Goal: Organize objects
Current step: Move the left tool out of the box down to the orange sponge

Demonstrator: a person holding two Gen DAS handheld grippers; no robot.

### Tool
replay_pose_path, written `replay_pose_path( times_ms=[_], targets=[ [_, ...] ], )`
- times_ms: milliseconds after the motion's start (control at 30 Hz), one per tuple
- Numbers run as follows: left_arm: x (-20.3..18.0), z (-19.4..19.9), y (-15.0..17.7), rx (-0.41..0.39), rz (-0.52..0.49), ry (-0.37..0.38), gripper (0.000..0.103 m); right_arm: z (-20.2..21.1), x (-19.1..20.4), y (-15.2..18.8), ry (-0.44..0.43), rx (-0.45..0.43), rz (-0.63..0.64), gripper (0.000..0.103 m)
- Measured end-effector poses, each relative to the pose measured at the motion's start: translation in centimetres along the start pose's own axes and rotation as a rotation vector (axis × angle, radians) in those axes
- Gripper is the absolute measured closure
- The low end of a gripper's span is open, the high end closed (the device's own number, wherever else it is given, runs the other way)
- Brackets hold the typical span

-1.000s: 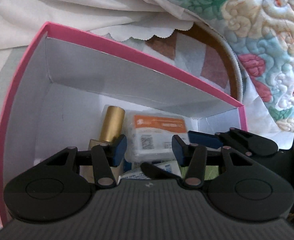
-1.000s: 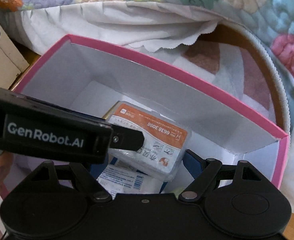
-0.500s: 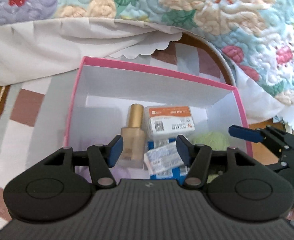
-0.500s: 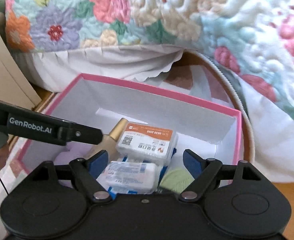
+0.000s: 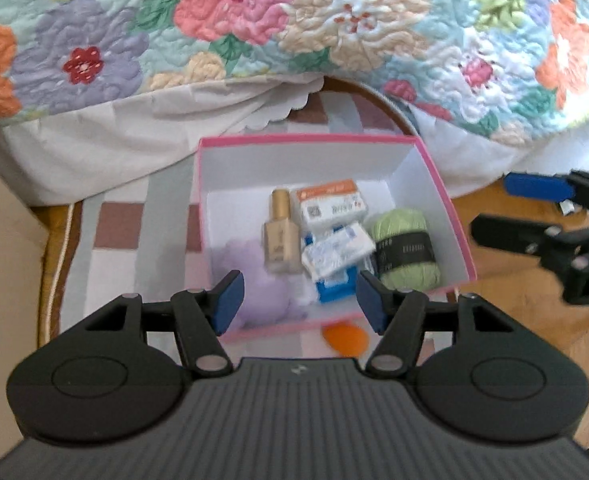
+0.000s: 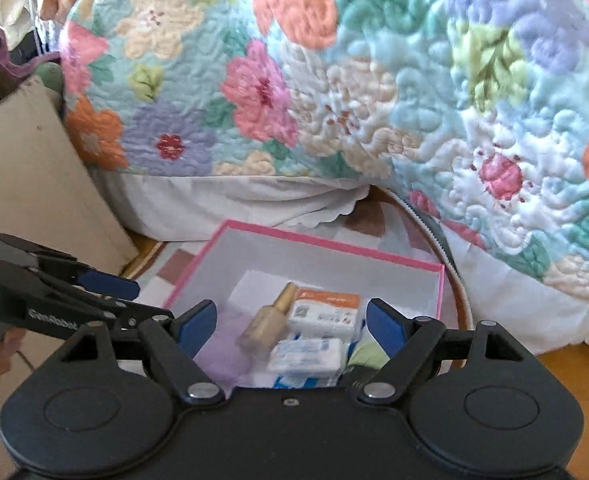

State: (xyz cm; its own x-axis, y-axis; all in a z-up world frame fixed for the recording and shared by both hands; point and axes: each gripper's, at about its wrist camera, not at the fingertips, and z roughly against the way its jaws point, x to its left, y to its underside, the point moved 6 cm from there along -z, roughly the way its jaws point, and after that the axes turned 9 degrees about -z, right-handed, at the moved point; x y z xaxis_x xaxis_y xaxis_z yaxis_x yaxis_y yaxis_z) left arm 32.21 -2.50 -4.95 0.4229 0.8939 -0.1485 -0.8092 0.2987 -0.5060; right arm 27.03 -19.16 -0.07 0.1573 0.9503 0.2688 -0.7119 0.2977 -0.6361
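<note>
A pink-rimmed white box (image 5: 446,208) (image 6: 198,264) stands on a patchwork mat. In it lie a gold-capped bottle (image 5: 280,236) (image 6: 268,318), an orange-labelled white pack (image 5: 332,204) (image 6: 324,312), a blue-and-white pack (image 5: 338,250) (image 6: 306,356), a green yarn ball (image 5: 408,248) (image 6: 368,354) and a purple fluffy thing (image 5: 254,280) (image 6: 230,344). An orange object (image 5: 344,338) lies just outside the box's near wall. My left gripper (image 5: 299,306) is open and empty, held above and in front of the box. My right gripper (image 6: 291,326) is open and empty, above the box's right side.
A floral quilt (image 5: 294,20) (image 6: 374,80) with a white scalloped sheet hangs behind the box. A beige board (image 6: 42,176) leans at the left. Wooden floor (image 5: 514,280) shows to the right of the mat (image 5: 126,240).
Both grippers have pulled back and up out of the box, open and empty. The whole box and its contents have come into view.
</note>
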Motion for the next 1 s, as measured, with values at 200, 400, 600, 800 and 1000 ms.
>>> replay_pose_path(
  times_ms=[200,400,600,800,1000],
  targets=[
    [-1.0,3.2,2.7,0.004,-0.020,0.013,0.042,3.3,1.8,1.5,-0.011,0.011,-0.016,0.017],
    [-1.2,5.4,5.4,-0.002,-0.021,0.018,0.041,5.6,4.2,4.3,-0.052,0.013,0.009,0.017],
    [-1.0,6.2,7.6,-0.007,-0.010,0.039,0.041,7.5,5.5,6.5,-0.077,0.027,-0.063,0.017],
    [-1.5,4.8,9.9,-0.001,-0.005,0.063,0.041,7.6,6.4,9.4,-0.063,0.049,-0.031,0.017],
    [-1.6,1.9,11.4,0.005,0.036,0.111,0.040,5.7,5.8,12.2,-0.026,0.072,0.020,0.017]
  ],
)
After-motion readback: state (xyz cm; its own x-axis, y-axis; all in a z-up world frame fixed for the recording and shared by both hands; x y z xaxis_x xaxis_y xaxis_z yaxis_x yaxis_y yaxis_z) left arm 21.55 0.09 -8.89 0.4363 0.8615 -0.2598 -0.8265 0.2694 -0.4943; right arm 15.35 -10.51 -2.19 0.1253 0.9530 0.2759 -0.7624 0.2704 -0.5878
